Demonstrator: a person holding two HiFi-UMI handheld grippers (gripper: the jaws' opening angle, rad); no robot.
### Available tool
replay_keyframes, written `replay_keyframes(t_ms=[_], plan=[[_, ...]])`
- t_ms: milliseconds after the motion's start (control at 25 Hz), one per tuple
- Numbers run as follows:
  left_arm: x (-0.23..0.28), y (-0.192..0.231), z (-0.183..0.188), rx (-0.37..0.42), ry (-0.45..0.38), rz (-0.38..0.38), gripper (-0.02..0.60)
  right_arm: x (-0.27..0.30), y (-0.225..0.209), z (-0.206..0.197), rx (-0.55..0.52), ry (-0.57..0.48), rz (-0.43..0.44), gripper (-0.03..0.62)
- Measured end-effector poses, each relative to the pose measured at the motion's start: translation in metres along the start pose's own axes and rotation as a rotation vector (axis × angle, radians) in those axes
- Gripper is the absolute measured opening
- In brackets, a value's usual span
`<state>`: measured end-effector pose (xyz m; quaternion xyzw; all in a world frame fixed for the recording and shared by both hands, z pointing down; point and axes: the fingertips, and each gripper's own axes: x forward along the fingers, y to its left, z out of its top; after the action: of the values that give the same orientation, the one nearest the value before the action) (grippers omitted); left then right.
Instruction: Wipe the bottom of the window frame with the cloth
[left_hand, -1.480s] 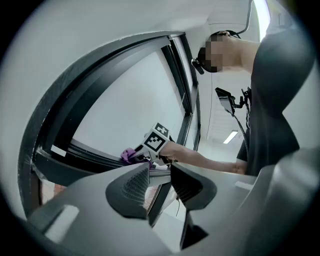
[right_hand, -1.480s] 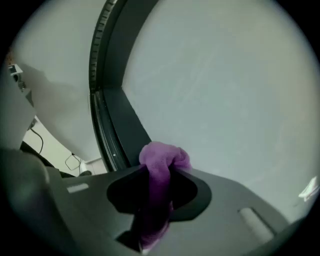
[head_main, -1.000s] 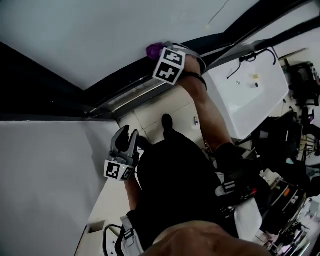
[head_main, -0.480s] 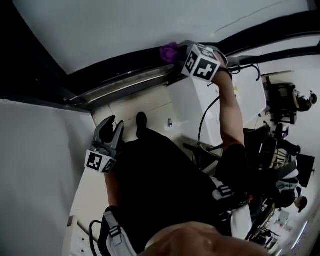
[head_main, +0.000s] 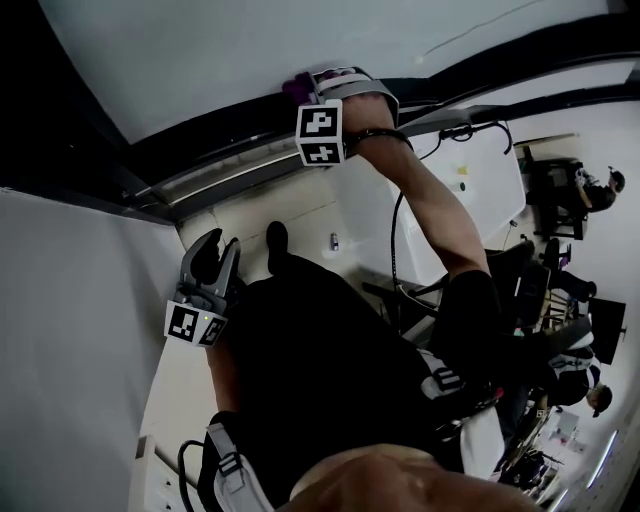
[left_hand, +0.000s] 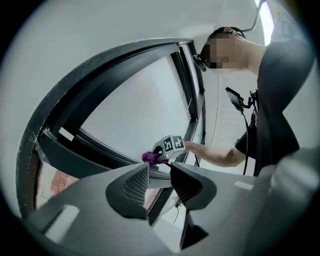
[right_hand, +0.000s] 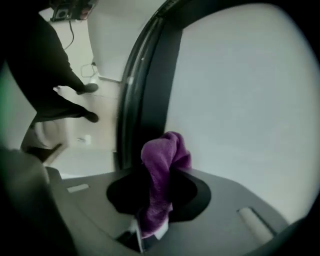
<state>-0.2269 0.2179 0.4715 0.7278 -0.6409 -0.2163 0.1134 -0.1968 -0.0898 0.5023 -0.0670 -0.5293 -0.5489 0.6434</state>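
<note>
A purple cloth (right_hand: 161, 175) is pinched in my right gripper (right_hand: 159, 192), which is shut on it. Its bunched end sticks out past the jaws against the dark window frame (right_hand: 147, 95). In the head view the cloth (head_main: 298, 86) shows just left of the right gripper (head_main: 335, 100), pressed at the frame's bottom rail (head_main: 240, 165). The left gripper view also catches the cloth (left_hand: 152, 158) on the frame (left_hand: 105, 150). My left gripper (head_main: 208, 258) hangs lower left, away from the window, jaws open and holding nothing (left_hand: 159, 186).
White wall (head_main: 70, 330) fills the left below the frame, pale window glass (head_main: 220, 60) lies above it. A white table (head_main: 480, 190) with small items and cables stands at right. The tiled floor (head_main: 300, 225) lies below the rail. People and dark equipment (head_main: 570, 260) are at far right.
My right gripper with the cloth has slid left along the bottom rail after having gone right. The left gripper has barely shifted.
</note>
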Motion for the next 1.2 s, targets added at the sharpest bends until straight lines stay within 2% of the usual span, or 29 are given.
replay_keyframes(t_ms=[40,120,160,200,280,320,360,400,480,520,560,600,720,760,800,880,960,1000,1040,1080,1120,1160,1200], plan=[[-0.001,-0.001,0.000,-0.002,0.001,0.001,0.135,-0.003,0.012,-0.001,0.015,-0.047,0.052,0.082],[-0.002,-0.003,0.001,0.005,0.005,0.002,0.134,-0.035,0.044,-0.006,0.055,-0.173,0.214,0.084],[-0.003,-0.002,0.003,0.009,0.007,0.002,0.135,-0.053,0.047,-0.014,0.106,-0.226,0.228,0.084],[-0.003,-0.001,0.004,0.010,0.008,0.002,0.135,-0.065,0.036,-0.025,0.170,-0.255,0.182,0.086],[-0.001,0.002,0.005,0.004,0.008,-0.007,0.135,-0.057,-0.002,-0.046,0.285,-0.258,0.033,0.087],[0.001,0.000,0.004,0.003,0.009,-0.017,0.135,-0.045,-0.014,-0.048,0.310,-0.261,0.002,0.089],[0.003,-0.004,0.004,0.005,0.013,-0.029,0.135,-0.036,-0.013,-0.045,0.306,-0.273,0.014,0.089],[0.005,-0.008,0.004,0.010,0.018,-0.041,0.135,-0.036,-0.001,-0.041,0.279,-0.287,0.060,0.073],[0.005,-0.013,0.003,0.015,0.027,-0.049,0.134,-0.061,0.046,-0.040,0.211,-0.328,0.211,0.075],[0.005,-0.012,0.002,0.011,0.032,-0.044,0.135,-0.076,0.064,-0.044,0.216,-0.371,0.270,0.078],[0.004,-0.009,0.001,0.005,0.036,-0.035,0.135,-0.084,0.069,-0.050,0.272,-0.437,0.287,0.083],[0.003,-0.008,0.000,0.000,0.041,-0.028,0.135,-0.086,0.060,-0.059,0.378,-0.520,0.264,0.084],[0.011,-0.013,0.000,-0.002,0.060,-0.047,0.135,-0.053,-0.007,-0.086,0.833,-0.803,0.135,0.086],[0.017,-0.018,0.001,0.003,0.068,-0.062,0.135,-0.039,-0.020,-0.086,0.951,-0.902,0.153,0.086],[0.021,-0.023,0.002,0.011,0.076,-0.074,0.135,-0.031,-0.019,-0.081,1.018,-1.001,0.216,0.086],[0.028,-0.029,0.004,0.029,0.095,-0.080,0.135,-0.044,0.012,-0.070,1.014,-1.187,0.383,0.084],[0.033,-0.028,0.003,0.034,0.119,-0.062,0.135,-0.076,0.054,-0.074,0.933,-1.338,0.486,0.084],[0.036,-0.026,0.000,0.028,0.131,-0.051,0.135,-0.085,0.066,-0.081,0.919,-1.386,0.481,0.084],[0.040,-0.025,-0.002,0.022,0.145,-0.041,0.135,-0.086,0.069,-0.090,0.943,-1.406,0.436,0.087],[0.046,-0.025,-0.005,0.019,0.157,-0.036,0.135,-0.078,0.062,-0.104,1.008,-1.391,0.355,0.088],[0.055,-0.027,-0.007,0.019,0.166,-0.036,0.135,-0.061,0.046,-0.119,1.100,-1.331,0.250,0.089],[0.064,-0.030,-0.009,0.021,0.174,-0.041,0.135,-0.039,0.028,-0.130,1.169,-1.227,0.142,0.089],[0.075,-0.034,-0.010,0.024,0.180,-0.049,0.135,-0.017,0.014,-0.132,1.165,-1.094,0.058,0.089]])
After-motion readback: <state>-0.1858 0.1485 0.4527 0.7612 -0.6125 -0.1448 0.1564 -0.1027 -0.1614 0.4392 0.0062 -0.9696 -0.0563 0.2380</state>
